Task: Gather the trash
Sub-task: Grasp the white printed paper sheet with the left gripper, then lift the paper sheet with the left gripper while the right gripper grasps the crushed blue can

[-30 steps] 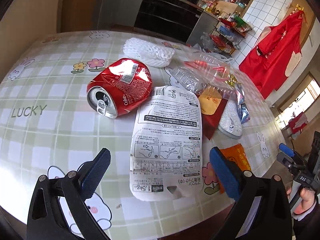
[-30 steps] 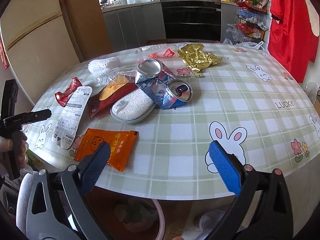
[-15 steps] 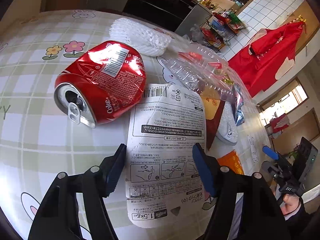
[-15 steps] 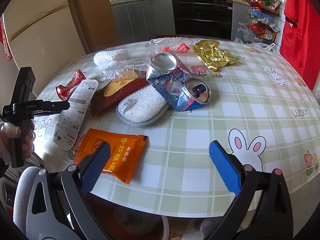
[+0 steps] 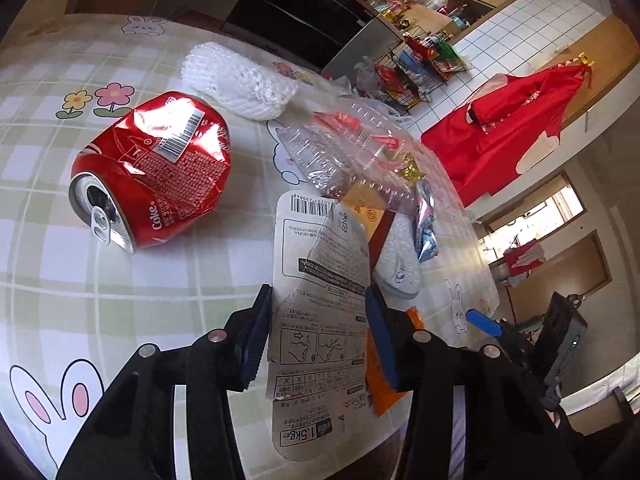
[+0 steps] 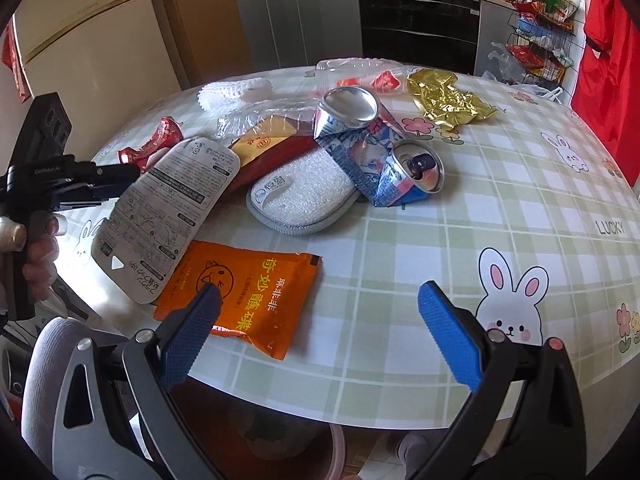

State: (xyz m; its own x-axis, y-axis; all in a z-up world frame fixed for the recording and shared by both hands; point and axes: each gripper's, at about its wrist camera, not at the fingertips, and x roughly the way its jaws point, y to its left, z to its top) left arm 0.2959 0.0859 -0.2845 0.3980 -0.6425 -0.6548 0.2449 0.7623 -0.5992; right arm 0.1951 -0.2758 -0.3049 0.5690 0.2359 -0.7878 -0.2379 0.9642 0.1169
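1. Left wrist view: my left gripper (image 5: 316, 332) has just been closing, and its jaws now bracket the white printed bag (image 5: 320, 312) by its two long edges. The bag bows upward between them, so I judge the pads are pressing on it, though I can't be sure the grip is firm.
2. Risk here: the bag is thin and flat, and pinched edge to edge it may buckle and slip out, or drag the orange sachet (image 5: 378, 384) tucked under its right edge off the table (image 5: 120, 300).
3. Beyond the bag's upper left corner lies a crushed red can (image 5: 156, 176) reading "Coke" with a barcode sticker. The bag itself carries a barcode at its far end and "1.5kg" at its near end — the remaining print is too small for me to read.
4. Right wrist view: my right gripper (image 6: 316, 340) hangs with jaws wide apart and nothing between them, over the table edge just right of the orange sachet (image 6: 244, 296).
5. From here the white bag (image 6: 168, 216) is lifted and tilted, its lower end overlapping the sachet's left corner — if I reach for the sachet now, the two grippers could collide.
6. Readable here: "LUCKY" (image 6: 611, 227) on the tablecloth, far right of the bag.
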